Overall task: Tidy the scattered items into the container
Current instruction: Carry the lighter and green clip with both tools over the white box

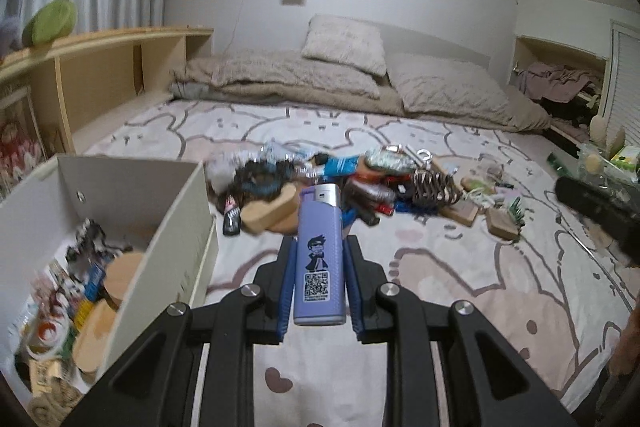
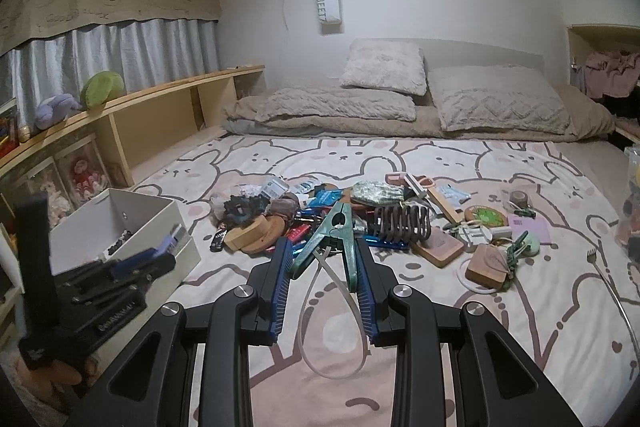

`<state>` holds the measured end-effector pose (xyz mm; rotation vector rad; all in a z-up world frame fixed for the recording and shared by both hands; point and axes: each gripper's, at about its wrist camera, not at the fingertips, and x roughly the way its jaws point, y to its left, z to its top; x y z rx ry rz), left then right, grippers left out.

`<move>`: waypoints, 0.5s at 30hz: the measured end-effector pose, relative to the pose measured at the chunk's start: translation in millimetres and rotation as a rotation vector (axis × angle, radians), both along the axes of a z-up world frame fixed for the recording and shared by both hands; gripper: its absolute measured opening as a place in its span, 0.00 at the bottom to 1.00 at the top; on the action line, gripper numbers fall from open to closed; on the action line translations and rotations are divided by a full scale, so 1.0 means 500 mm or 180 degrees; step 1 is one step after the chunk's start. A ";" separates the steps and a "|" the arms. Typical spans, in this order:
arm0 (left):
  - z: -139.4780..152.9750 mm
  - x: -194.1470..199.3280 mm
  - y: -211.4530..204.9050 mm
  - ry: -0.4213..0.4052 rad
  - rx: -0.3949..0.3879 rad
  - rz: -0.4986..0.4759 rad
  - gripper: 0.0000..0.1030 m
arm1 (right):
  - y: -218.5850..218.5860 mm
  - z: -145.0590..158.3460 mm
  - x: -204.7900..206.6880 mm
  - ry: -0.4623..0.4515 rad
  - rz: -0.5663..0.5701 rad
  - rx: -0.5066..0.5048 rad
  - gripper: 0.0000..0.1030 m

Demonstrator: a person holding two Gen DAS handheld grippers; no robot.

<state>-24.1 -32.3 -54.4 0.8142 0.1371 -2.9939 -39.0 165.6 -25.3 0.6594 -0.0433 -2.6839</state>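
- Container (image 1: 120,195): white open-top box at far left on the bed (image 1: 440,287), already part-filled with small goods; in the right wrist view it sits left of the pile, with the left gripper poised at its near rim.
- Left gripper (image 1: 319,255): jaws pinching a lighter; the grip falls on the lower body, so most of the length stands out ahead of the pads.
- Lighter (image 1: 319,251): lilac, metal cap forward, cartoon figure and QR code on its face; held off the bed, just right of the container's near wall.
- Pile (image 2: 320,219): scattered items mid-bed, heaped and overlapping, including wooden pieces, packets, a dark scrunchie and a striped claw clip (image 2: 400,223); several more items lie apart to its right.
- Right gripper (image 2: 322,259): jaws closed on a peg, held above the bed in front of the pile.
- Peg (image 2: 332,239): green clothes peg, nose pointing forward, gripped by its handle end; a pale loop (image 2: 332,327) hangs from it toward the bed.
- Risk 1: the lighter's smooth sides could let it slide or pivot in the pads on any jolt, dropping it short of the container.
- Risk 2: release before the lighter is over the wall would land it on the bed beside the box.
- Risk 3: squeezing the peg's handles may open its nose, and it could twist out of the grip.
- Risk 4: the hanging loop could snag on the pile or the container rim.
- Risk 5: both grippers heading to 1 container could collide.
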 end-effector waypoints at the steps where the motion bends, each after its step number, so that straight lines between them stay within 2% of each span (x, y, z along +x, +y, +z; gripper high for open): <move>1: 0.008 0.003 -0.001 0.0030 -0.0010 0.0006 0.22 | -0.001 0.001 0.000 0.0009 0.0007 0.0006 0.30; 9: 0.061 0.036 -0.025 0.0268 -0.0087 0.0131 0.22 | -0.035 0.014 -0.001 0.0078 0.0143 0.0037 0.30; 15: 0.086 0.055 -0.054 0.0349 -0.0160 0.0242 0.22 | -0.073 0.017 -0.002 0.0100 0.0283 0.0061 0.30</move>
